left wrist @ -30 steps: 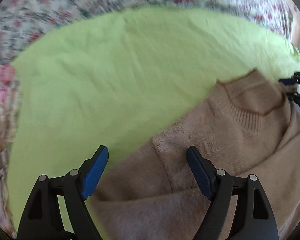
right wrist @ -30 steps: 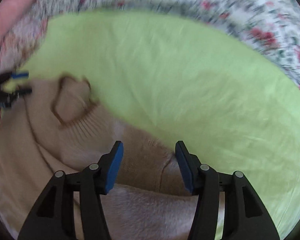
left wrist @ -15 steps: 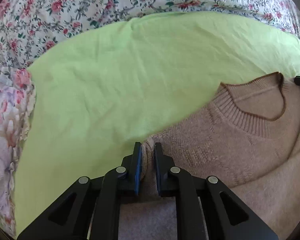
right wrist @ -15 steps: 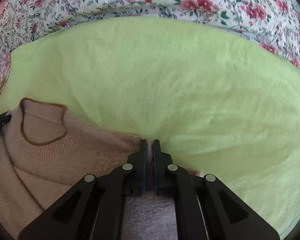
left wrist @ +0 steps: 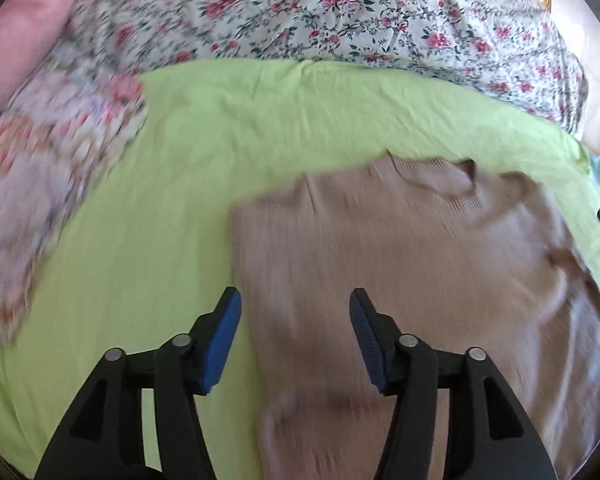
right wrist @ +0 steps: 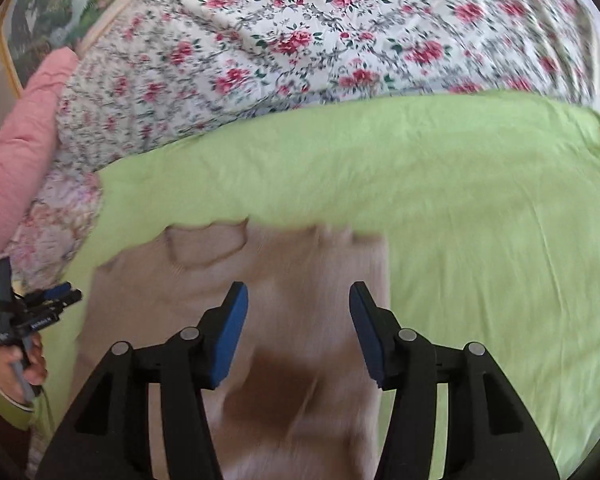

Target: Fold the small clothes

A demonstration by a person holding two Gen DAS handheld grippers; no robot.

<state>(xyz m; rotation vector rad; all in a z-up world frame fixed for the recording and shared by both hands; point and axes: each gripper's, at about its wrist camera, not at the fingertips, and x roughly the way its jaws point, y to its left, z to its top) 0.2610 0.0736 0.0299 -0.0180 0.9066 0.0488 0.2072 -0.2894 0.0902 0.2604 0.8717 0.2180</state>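
A small tan knit sweater [left wrist: 400, 264] lies flat on a lime green sheet [left wrist: 160, 240], collar at the far end. It also shows in the right wrist view [right wrist: 300, 280], with its right side as a straight edge. My left gripper [left wrist: 294, 320] is open and empty above the sweater's left edge. My right gripper [right wrist: 298, 316] is open and empty above the sweater's right part. The left gripper [right wrist: 60, 296] shows at the far left of the right wrist view, held in a hand.
A floral bedspread [right wrist: 320, 40] lies bunched behind the green sheet [right wrist: 480, 220] and along its left side [left wrist: 40, 200]. A pink quilted cover [right wrist: 16, 140] is at the far left. A framed picture [right wrist: 40, 20] hangs behind.
Both grippers were shut on the sweater's shoulders half a second ago. Now both are open and drawn back and up. The sweater lies flat with straight side edges.
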